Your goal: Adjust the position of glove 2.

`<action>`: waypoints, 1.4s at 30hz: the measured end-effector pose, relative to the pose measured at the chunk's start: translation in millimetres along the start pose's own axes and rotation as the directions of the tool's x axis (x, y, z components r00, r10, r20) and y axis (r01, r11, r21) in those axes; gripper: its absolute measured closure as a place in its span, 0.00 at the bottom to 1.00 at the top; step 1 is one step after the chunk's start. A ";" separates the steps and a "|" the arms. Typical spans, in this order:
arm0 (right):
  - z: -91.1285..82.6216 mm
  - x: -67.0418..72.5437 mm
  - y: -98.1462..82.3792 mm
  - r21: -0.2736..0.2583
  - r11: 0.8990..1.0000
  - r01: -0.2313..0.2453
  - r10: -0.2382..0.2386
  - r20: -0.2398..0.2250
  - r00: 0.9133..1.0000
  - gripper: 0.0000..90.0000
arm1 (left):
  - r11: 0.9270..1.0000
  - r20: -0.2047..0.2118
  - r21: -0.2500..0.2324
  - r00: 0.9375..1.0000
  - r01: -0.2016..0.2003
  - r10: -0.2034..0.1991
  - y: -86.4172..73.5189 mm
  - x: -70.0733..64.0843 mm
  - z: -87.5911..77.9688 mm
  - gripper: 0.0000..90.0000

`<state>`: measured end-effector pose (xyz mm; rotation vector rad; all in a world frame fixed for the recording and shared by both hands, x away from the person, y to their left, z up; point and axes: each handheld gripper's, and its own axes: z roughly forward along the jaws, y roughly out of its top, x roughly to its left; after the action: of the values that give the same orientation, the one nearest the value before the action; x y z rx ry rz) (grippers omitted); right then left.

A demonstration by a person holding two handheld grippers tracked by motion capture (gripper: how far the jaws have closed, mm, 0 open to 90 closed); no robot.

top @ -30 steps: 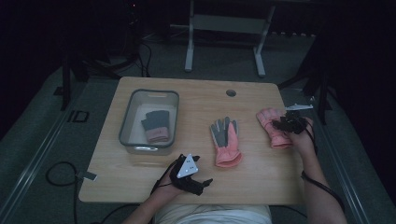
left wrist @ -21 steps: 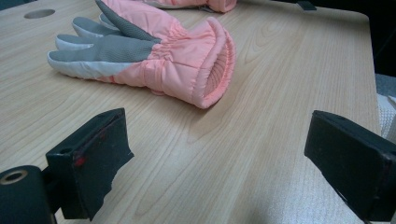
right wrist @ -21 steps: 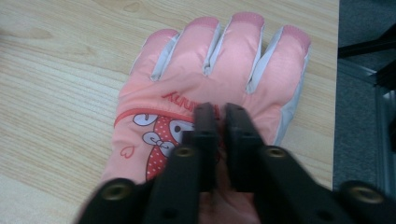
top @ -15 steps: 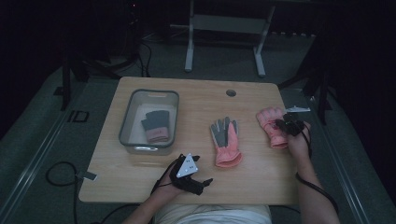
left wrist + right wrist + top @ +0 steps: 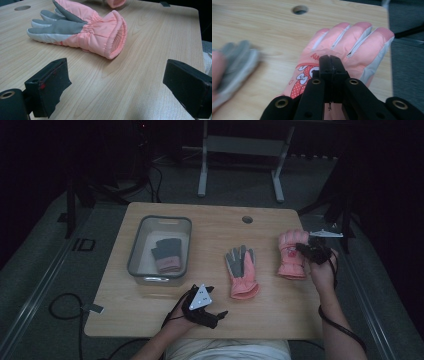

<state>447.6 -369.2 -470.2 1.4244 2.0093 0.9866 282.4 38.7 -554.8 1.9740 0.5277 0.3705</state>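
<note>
Now the right gripper's (image 5: 329,62) jaws are closed together over the back of the pink glove (image 5: 292,255) at the table's (image 5: 210,232) right; whether fabric is pinched cannot be told. A lift is probably beginning. The left gripper (image 5: 117,87) is held open near the palm-up glove (image 5: 80,30).

Padded matt cloth glove (image 5: 352,47); smooth wood-grain table (image 5: 210,227) — matt

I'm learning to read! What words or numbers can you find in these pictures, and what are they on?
"AU…": red letters on the back of the pink glove under the right gripper; the shut jaws hide the rest of the word.
White marking on the floor left of the table: too blurred to read.
No other writing is visible.
</note>
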 end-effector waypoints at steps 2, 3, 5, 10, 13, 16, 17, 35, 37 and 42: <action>-10.1 5.7 -1.8 -0.004 1.000 -0.007 0.007 -0.035 0.999 1.00 | 1.000 0.001 -0.001 1.000 -0.001 0.001 0.1 -0.2 -0.3 0.07; -13.5 8.1 -3.1 -0.009 1.000 -0.001 0.001 -0.036 0.999 1.00 | 1.000 0.000 0.000 1.000 -0.002 0.002 0.2 -0.3 -0.4 0.07; -21.0 13.5 -7.4 -0.001 1.000 0.003 -0.003 -0.057 0.998 1.00 | 1.000 0.000 -0.001 1.000 -0.002 0.002 0.4 -0.3 -0.6 0.07; -42.0 24.5 -19.4 -0.005 1.000 0.016 -0.016 -0.104 0.994 1.00 | 1.000 -0.001 -0.002 1.000 -0.004 0.004 0.9 -0.2 -0.6 0.07; -50.0 32.8 -27.2 0.002 0.999 0.038 -0.037 -0.123 0.992 1.00 | 1.000 -0.002 0.000 1.000 -0.004 0.004 1.0 -0.5 -0.1 0.07; -48.3 41.5 -40.5 0.033 0.998 0.053 -0.048 -0.131 0.990 1.00 | 1.000 -0.003 -0.001 1.000 -0.007 0.007 1.3 -0.7 -0.3 0.07; -48.3 41.5 -40.5 0.033 0.998 0.053 -0.048 -0.131 0.990 1.00 | 1.000 -0.003 -0.001 1.000 -0.006 0.006 1.3 -0.7 -0.3 0.07; -40.7 44.2 -64.6 0.096 0.991 0.092 -0.085 -0.084 0.993 0.60 | 1.000 0.003 0.002 1.000 -0.007 0.007 1.2 -1.0 0.1 0.07; -37.9 48.2 -66.9 0.107 0.988 0.111 -0.107 -0.049 0.993 0.54 | 1.000 0.005 0.001 1.000 -0.006 0.006 1.4 -1.2 0.0 0.07; -24.0 57.9 -80.0 0.138 0.983 0.125 -0.124 -0.010 0.992 0.39 | 1.000 0.006 0.001 1.000 -0.005 0.005 1.3 -1.1 -0.3 0.07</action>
<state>363.1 -337.3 -516.6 1.3484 2.1757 0.8090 281.5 37.8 -553.6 1.9773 0.5191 0.3668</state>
